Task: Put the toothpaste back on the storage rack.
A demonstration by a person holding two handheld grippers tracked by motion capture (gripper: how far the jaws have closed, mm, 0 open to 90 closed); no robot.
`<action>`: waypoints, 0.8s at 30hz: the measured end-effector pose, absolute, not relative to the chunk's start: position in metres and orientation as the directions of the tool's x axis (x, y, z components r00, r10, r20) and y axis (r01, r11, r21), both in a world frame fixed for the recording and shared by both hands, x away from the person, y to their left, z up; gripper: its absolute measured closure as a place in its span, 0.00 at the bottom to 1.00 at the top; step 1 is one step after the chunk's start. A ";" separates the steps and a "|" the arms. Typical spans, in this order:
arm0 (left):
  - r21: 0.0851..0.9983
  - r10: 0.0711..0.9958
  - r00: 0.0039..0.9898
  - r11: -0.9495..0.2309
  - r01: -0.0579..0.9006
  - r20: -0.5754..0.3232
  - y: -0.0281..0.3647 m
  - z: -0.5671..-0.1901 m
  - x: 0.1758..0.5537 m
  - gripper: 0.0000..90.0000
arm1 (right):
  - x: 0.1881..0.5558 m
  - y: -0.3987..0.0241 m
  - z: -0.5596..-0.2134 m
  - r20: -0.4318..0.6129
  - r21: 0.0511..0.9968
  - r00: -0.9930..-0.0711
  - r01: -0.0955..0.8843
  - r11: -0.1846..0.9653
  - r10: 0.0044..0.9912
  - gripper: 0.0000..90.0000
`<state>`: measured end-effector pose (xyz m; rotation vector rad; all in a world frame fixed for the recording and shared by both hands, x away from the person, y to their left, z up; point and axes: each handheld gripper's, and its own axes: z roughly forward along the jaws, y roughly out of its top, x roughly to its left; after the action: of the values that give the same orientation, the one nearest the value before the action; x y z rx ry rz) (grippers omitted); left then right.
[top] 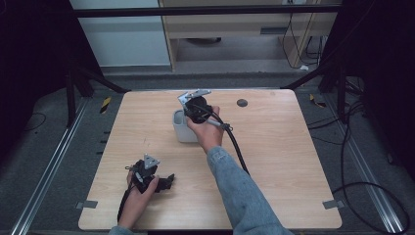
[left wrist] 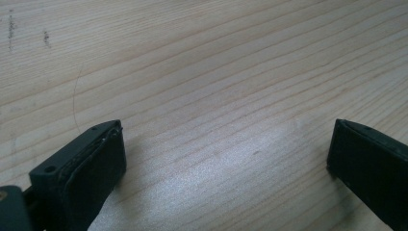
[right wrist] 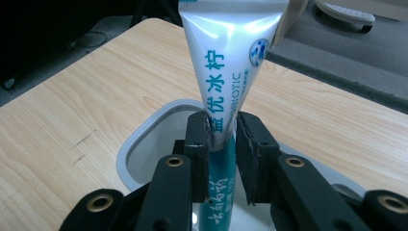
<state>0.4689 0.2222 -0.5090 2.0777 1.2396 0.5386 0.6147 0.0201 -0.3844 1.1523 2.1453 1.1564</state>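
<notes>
- Toothpaste tube (right wrist: 230,72) stands between the jaws of the right gripper (right wrist: 222,144), which are pressed against its two sides and clamp it about midway along its length.
- Its body is glossy silver-white at the wide, flat crimped end, which points up and away from the camera in the right gripper view; it narrows toward the jaws and turns teal below them.
- Teal characters run down the pale part, with smaller Latin lettering beside them and a small round blue emblem near the upper right edge; white characters show on the teal lower part.
- The tube's lower end hangs over the mouth of a grey cup (right wrist: 144,139) with a rounded-rectangular rim; whether it touches the inside I cannot tell.
- From the high view, that cup (top: 182,128) sits near the middle of the wooden table (top: 274,161), and the right gripper (top: 197,111) is held directly above it, with a black cable trailing back along the sleeve.
- The left gripper (top: 164,182) rests low at the near-left part of the table, held in the left hand (top: 139,193).
- In the left gripper view its jaws stand wide apart around bare wood grain (left wrist: 216,96), gripping nothing.
</notes>
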 end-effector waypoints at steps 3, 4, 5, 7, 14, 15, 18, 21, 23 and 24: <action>0.710 0.882 0.470 -0.343 0.615 0.019 0.222 -0.509 0.469 0.00 | 0.613 0.019 -0.382 0.002 0.833 -0.557 0.461 0.307 0.831 0.84; 0.710 0.883 0.470 -0.342 0.615 0.019 0.222 -0.509 0.469 0.00 | 0.611 0.017 -0.381 -0.001 0.830 -0.558 0.463 0.312 0.830 0.85; 0.711 0.883 0.469 -0.341 0.615 0.019 0.222 -0.509 0.469 0.00 | 0.609 0.017 -0.381 0.000 0.827 -0.558 0.467 0.314 0.830 0.85; 0.712 0.883 0.468 -0.340 0.615 0.018 0.221 -0.509 0.470 0.00 | 0.607 0.016 -0.380 -0.010 0.827 -0.560 0.461 0.322 0.828 0.86; 0.712 0.884 0.468 -0.341 0.614 0.019 0.221 -0.509 0.469 0.00 | 0.600 0.011 -0.372 -0.032 0.822 -0.575 0.450 0.348 0.818 0.87; 0.712 0.882 0.471 -0.343 0.613 0.019 0.221 -0.509 0.469 0.00 | 0.599 0.011 -0.371 -0.036 0.822 -0.574 0.448 0.351 0.818 0.87; 0.710 0.881 0.472 -0.345 0.614 0.020 0.221 -0.509 0.467 0.00 | 0.597 0.008 -0.368 -0.045 0.818 -0.580 0.445 0.363 0.813 0.87; 0.711 0.880 0.474 -0.345 0.613 0.019 0.221 -0.509 0.465 0.00 | 0.596 0.004 -0.366 -0.050 0.818 -0.586 0.441 0.369 0.809 0.86; 0.709 0.879 0.476 -0.349 0.613 0.021 0.221 -0.509 0.465 0.00 | 0.595 0.002 -0.363 -0.053 0.821 -0.586 0.435 0.369 0.809 0.85; 0.709 0.879 0.476 -0.349 0.613 0.021 0.221 -0.509 0.465 0.00 | 0.594 -0.001 -0.361 -0.055 0.823 -0.586 0.432 0.369 0.809 0.85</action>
<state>0.4647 0.2212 -0.5089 2.0857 1.2302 0.5371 0.5941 -0.0009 -0.3606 1.0733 2.1805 1.1079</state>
